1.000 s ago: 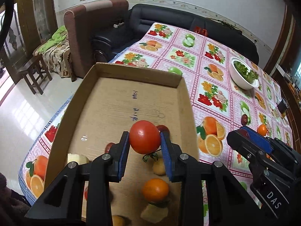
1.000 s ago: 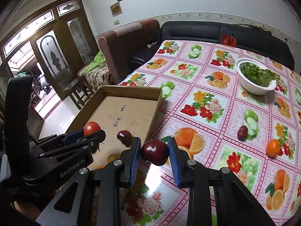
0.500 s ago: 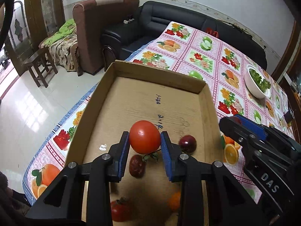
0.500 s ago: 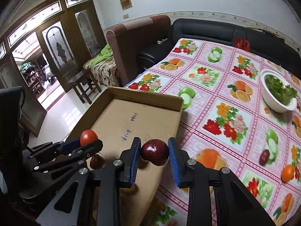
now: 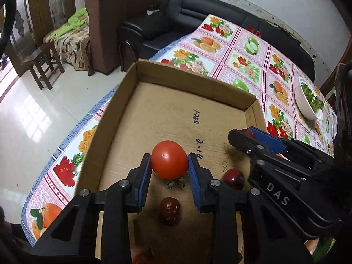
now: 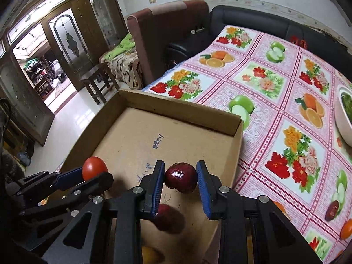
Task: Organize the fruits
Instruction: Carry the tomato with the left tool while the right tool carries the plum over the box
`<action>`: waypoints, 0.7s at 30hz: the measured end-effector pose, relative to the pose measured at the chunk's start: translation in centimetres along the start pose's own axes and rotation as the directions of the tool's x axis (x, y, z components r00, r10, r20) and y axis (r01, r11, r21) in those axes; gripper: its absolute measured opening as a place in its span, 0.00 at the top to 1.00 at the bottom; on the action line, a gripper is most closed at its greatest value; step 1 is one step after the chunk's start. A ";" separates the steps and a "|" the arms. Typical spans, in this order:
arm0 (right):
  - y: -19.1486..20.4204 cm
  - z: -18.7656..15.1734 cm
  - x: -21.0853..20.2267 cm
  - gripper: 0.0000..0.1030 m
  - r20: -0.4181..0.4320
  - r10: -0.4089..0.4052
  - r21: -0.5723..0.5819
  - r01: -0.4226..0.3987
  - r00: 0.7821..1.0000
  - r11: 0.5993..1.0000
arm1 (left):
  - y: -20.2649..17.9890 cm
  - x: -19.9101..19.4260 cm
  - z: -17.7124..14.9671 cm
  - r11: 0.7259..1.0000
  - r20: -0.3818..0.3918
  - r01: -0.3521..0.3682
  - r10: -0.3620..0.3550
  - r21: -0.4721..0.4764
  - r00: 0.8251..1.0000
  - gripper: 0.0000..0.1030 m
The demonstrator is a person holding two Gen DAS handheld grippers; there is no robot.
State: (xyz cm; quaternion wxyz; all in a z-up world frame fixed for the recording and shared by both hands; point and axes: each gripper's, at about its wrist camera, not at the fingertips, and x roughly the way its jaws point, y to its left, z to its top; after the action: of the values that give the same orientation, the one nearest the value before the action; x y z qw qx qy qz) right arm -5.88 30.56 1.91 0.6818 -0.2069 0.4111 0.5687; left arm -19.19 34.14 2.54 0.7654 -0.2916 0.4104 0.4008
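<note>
Both my grippers hold fruit over the cardboard box [image 5: 189,81].

My left gripper [image 5: 169,171] has its jaws clamped on a red tomato [image 5: 169,159] above the middle of the box floor; my right gripper [image 6: 180,181] is closed tight on a dark red plum [image 6: 180,177] near the box's right wall. On the box floor lie a wrinkled dark red fruit [image 5: 169,211] and another dark plum [image 5: 233,176]. The box sits at the left edge of the fruit-print tablecloth [image 6: 275,83]; a white bowl of greens [image 5: 308,101] stands well apart toward the table's right edge.
</note>
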 end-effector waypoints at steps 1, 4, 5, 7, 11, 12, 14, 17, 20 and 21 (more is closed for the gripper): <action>0.0 0.1 0.3 0.71 -0.008 -0.001 -0.001 0.001 1.000 1.000 | 0.0 0.1 0.1 1.000 -0.007 -0.002 0.002 0.003 1.000 0.70; 0.0 0.1 1.0 0.71 -0.029 -0.008 -0.007 0.008 1.000 1.000 | -0.3 0.8 0.2 1.000 -0.040 -0.018 0.018 0.013 0.999 0.70; 0.0 0.1 1.3 0.70 -0.036 -0.008 -0.007 0.008 0.999 1.000 | -0.5 1.3 0.2 1.000 -0.060 -0.024 0.025 0.020 0.998 0.70; -0.1 0.1 1.7 0.70 -0.050 -0.007 -0.008 0.007 0.999 1.000 | -0.5 1.7 0.1 0.999 -0.085 -0.028 0.030 0.018 0.996 0.70; -0.2 -0.2 2.2 0.70 -0.055 -0.006 -0.008 0.006 0.998 1.000 | -0.4 1.8 0.1 0.999 -0.088 -0.034 0.035 0.019 0.995 0.70; -0.1 -0.2 2.3 0.70 -0.055 -0.007 -0.009 0.006 0.998 1.000 | -0.4 1.7 0.0 0.999 -0.088 -0.034 0.035 0.017 0.996 0.70; -0.1 -0.2 2.3 0.69 -0.055 -0.004 -0.006 0.004 0.998 1.000 | -0.4 1.5 0.0 0.999 -0.084 -0.034 0.035 0.013 0.996 0.70; -0.2 -0.2 2.0 0.64 -0.050 0.005 0.003 -0.005 0.999 1.000 | -0.2 1.0 0.0 1.000 -0.069 -0.030 0.030 0.004 0.997 0.66; -0.4 -0.2 1.0 0.59 -0.022 0.002 0.012 -0.001 1.000 1.000 | -0.2 0.4 -0.1 1.000 -0.049 -0.029 0.029 -0.003 0.998 0.60; -0.5 -0.2 0.6 0.59 -0.013 0.007 0.016 -0.007 1.000 1.000 | -0.2 0.2 -0.1 1.000 -0.043 -0.025 0.025 -0.005 0.999 0.60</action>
State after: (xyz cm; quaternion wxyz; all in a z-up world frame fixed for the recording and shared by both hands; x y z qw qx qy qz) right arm -5.45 30.65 1.22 0.6788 -0.2037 0.4208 0.5663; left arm -18.99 34.00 2.37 0.7505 -0.2972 0.4293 0.4051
